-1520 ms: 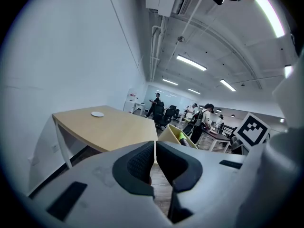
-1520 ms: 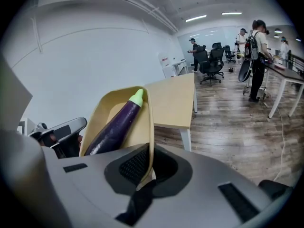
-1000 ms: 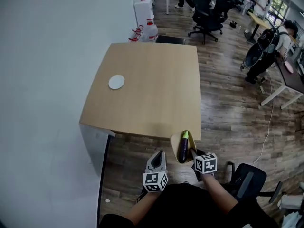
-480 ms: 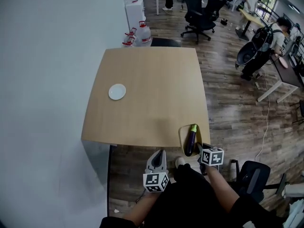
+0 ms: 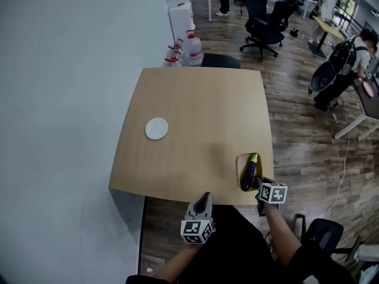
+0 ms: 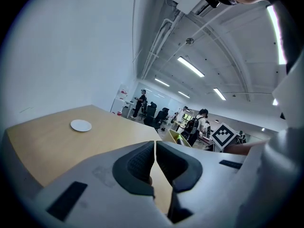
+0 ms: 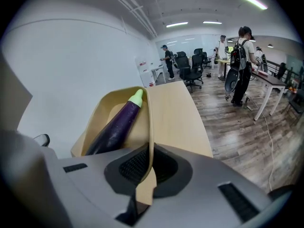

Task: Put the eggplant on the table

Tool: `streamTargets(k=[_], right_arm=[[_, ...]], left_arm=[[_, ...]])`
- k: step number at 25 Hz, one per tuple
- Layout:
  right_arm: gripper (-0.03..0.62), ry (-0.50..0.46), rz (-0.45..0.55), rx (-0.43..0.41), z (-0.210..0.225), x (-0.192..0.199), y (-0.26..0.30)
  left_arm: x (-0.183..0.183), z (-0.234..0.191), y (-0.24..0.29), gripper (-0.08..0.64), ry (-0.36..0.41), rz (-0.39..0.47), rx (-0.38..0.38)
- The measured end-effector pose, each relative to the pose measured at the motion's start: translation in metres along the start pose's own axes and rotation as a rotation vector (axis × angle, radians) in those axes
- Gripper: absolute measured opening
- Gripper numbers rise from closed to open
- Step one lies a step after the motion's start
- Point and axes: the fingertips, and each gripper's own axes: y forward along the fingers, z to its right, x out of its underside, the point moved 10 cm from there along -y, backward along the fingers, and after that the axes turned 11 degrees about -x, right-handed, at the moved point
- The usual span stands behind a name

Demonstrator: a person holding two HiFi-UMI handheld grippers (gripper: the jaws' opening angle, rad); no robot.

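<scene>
Two grippers meet the light wooden table at its near edge. The right gripper pinches the rim of a tan wooden tray, so the purple, green-capped eggplant rides inside, unsqueezed, over the table's five o'clock corner. The left gripper, clenched on nothing, hangs spare at six o'clock.

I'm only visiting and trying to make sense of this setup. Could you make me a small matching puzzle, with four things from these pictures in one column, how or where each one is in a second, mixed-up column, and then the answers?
Things
1. eggplant
2. white disc
3. left gripper
4. right gripper

States or places
A. jaws together, nothing between them
B. lying inside the tan tray
C. jaws clamped on the tray's rim
D. lying alone on the table, left of its middle in the head view

Pairs: 1-B, 2-D, 3-A, 4-C
</scene>
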Motion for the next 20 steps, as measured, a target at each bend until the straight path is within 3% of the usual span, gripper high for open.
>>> streamTargets(k=[7,20], right_arm=[[0.061,0.064,-0.026,0.019,0.050,-0.049,0.056],[0.063,0.112,-0.077,0.083,0.147,-0.124,0.177]], left_arm=[[-0.019,0.001,0.090,0.023,0.108,-0.105,0.078],[-0.016,0.012,0.209,0.023,0.125,-0.225,0.097]])
